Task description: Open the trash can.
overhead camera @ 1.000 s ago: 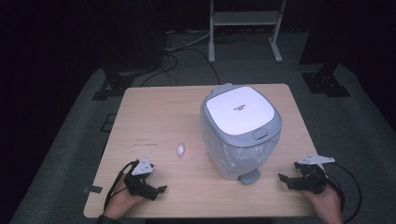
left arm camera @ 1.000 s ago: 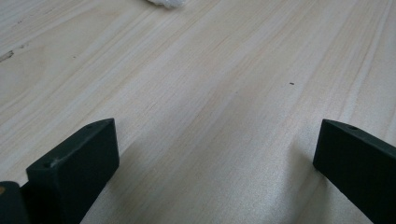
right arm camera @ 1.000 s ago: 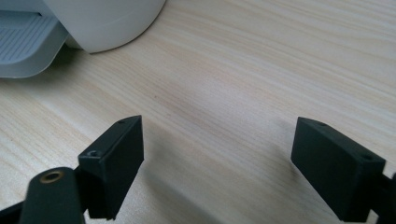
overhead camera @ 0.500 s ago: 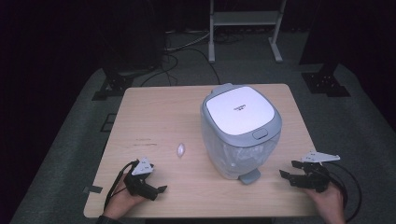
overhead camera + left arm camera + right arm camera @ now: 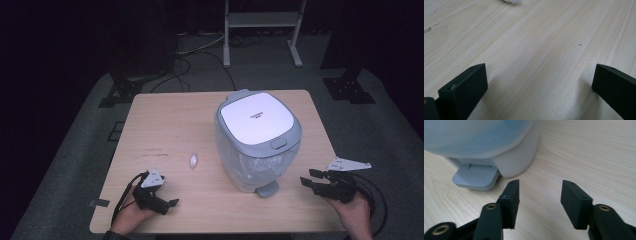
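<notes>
While the pedal bin stands mid-table, the right gripper, jaws apart, faces its foot pedal; pressing squarely down should work best. The left gripper rests spread wide.

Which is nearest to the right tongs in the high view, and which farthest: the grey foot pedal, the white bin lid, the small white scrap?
1. Grey foot pedal, at the bin's base, beside the right tongs.
2. White bin lid, higher, toward the table's middle.
3. Small white scrap, left of the bin.
</notes>
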A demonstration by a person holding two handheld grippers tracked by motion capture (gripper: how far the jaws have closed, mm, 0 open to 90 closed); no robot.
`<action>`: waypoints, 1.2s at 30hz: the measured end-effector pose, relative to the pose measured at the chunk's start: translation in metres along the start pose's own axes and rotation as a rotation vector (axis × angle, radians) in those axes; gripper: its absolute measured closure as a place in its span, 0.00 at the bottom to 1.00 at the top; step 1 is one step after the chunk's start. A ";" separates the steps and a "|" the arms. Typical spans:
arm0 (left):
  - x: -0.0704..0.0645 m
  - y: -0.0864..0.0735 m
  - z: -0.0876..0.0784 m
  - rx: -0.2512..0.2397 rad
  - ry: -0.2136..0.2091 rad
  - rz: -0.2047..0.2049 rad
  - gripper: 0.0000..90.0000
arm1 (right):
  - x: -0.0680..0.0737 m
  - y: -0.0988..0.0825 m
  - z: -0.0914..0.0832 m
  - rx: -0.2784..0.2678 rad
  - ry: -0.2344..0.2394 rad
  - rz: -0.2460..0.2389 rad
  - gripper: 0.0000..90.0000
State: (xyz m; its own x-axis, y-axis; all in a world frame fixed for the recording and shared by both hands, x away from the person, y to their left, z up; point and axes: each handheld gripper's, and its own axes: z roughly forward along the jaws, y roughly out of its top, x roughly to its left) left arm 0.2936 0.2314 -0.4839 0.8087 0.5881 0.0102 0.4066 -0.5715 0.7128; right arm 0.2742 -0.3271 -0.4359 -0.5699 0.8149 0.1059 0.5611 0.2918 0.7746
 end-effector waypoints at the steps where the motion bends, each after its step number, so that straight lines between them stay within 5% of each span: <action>1: 0.000 0.000 0.000 0.000 0.000 0.000 0.00 | 0.000 0.004 -0.002 -0.010 0.006 -0.005 0.58; 15: 0.000 0.000 0.000 -0.001 0.001 0.000 0.00 | 0.003 0.017 -0.010 -0.017 0.043 -0.015 0.75; 25: 0.000 0.000 0.000 0.002 0.000 0.001 0.00 | 0.005 0.029 -0.019 -0.022 0.077 -0.023 0.99; 36: 0.000 0.000 0.000 0.002 0.000 0.000 0.00 | 0.006 0.043 -0.028 -0.016 0.107 -0.047 1.00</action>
State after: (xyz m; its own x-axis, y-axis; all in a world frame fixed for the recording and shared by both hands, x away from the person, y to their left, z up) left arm 0.2936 0.2315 -0.4838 0.8089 0.5878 0.0105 0.4070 -0.5728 0.7115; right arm 0.2778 -0.3235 -0.3841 -0.6563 0.7424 0.1346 0.5233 0.3193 0.7901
